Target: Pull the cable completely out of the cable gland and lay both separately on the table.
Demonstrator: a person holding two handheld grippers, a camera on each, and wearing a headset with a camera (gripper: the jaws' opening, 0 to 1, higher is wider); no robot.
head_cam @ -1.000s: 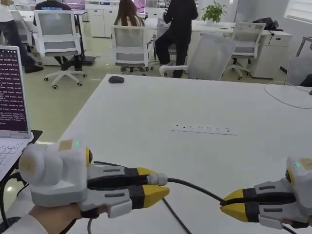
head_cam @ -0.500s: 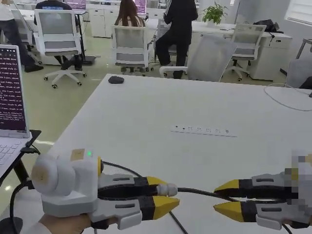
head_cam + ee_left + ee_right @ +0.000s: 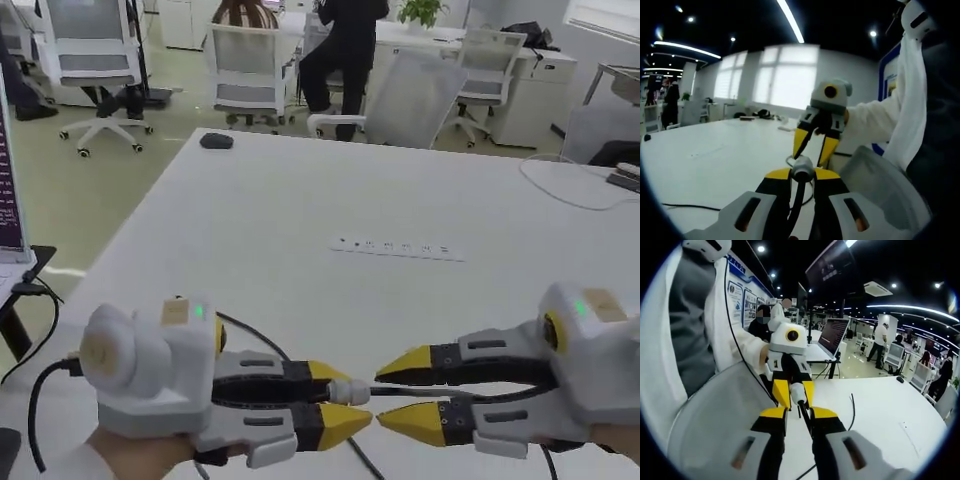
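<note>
Cable [image 3: 400, 392], thin, black and limp, looked light and likely to slip through a loose pinch, while the small pale cable gland [image 3: 348, 390] threaded on it seemed hard and rigid, so a firm hold on the cable just beside the cable gland would probably suit the pull best. The left gripper [image 3: 352, 394] was clamped on the cable gland, held roughly level over the near part of the table [image 3: 300, 200]. The right gripper [image 3: 380, 395] faced it tip to tip, its jaws spread with the cable running between them, not yet pinched.
</note>
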